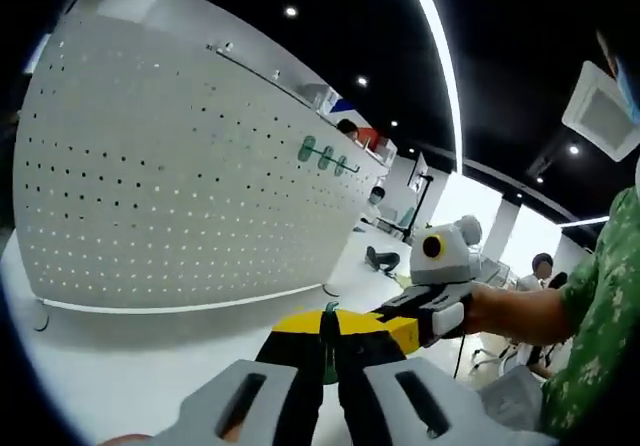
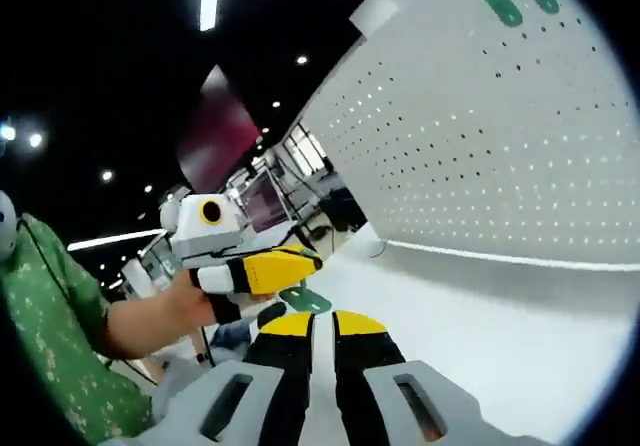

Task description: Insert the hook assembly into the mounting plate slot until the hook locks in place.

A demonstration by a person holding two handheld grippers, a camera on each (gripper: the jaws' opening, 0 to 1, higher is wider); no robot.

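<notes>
in the left gripper view, the left tongs (image 1: 328,351) have their jaws together, clamped on a thin green hook (image 1: 329,344) between the yellow tips. the white pegboard (image 1: 170,181) stands ahead and to their left on the white surface (image 1: 120,366), with green hooks (image 1: 322,154) hung near its top edge. the right tongs (image 1: 400,328) come in from the right, tips just beside the left ones.

in the right gripper view, the right tongs (image 2: 322,336) are nearly closed, holding nothing i can make out. the left tongs (image 2: 283,266) sit just ahead to the left, a green piece (image 2: 305,299) below them. the pegboard (image 2: 480,146) rises to the right.
</notes>
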